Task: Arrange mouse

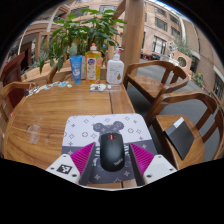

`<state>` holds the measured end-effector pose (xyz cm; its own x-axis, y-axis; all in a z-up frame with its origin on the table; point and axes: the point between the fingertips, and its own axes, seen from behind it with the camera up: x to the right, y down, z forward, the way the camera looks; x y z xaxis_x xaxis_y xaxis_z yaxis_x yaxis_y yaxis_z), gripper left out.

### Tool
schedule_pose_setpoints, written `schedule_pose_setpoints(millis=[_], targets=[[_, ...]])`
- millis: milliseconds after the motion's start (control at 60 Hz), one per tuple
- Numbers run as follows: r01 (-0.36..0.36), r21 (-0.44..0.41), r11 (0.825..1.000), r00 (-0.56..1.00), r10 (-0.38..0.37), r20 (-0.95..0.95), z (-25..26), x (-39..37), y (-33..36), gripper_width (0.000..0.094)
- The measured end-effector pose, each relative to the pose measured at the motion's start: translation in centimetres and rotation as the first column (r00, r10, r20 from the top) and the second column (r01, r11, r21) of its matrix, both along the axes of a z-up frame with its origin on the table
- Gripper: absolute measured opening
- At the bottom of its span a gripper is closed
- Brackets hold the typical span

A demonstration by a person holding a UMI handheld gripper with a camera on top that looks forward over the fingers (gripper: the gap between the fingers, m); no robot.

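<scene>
A black mouse point(113, 151) lies on a grey mouse mat point(92, 128) printed with a bear figure and small marks, at the near edge of a wooden table point(60, 105). My gripper point(113, 147) is low over the mat with the mouse between its fingers. The pink pads point(86, 156) stand close at each side of the mouse, with a narrow gap showing on both sides. The mouse rests on the mat.
At the far end of the table stand a blue bottle point(76, 67), a yellow-labelled bottle point(93, 65), a white pump bottle point(115, 71) and a leafy plant point(85, 30). Wooden chairs point(160, 80) stand to the right, the nearest holding a dark object point(181, 133).
</scene>
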<state>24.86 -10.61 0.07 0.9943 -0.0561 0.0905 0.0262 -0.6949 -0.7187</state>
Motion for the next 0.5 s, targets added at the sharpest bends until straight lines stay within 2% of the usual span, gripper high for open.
schedule_pose_setpoints(millis=[33,50,83,317,500], targets=[[-0.006,0.008,1.0,1.0,0.006,0.002,0.7,-0.1,-0.5,0.0823],[-0.009,0.013,1.0,1.0,0.009,0.004,1.1,-0.2,-0.8,0.0868],[-0.008,0.018,1.0,1.0,0.008,0.012,2.2,-0.2,-1.2,0.084],[-0.002,0.11,0.994,0.999,-0.002,0.038,9.8,-2.0,-7.6,0.0853],[0.004,0.143,0.99,0.999,-0.01,0.043,13.2,-3.2,-13.0,0.0854]])
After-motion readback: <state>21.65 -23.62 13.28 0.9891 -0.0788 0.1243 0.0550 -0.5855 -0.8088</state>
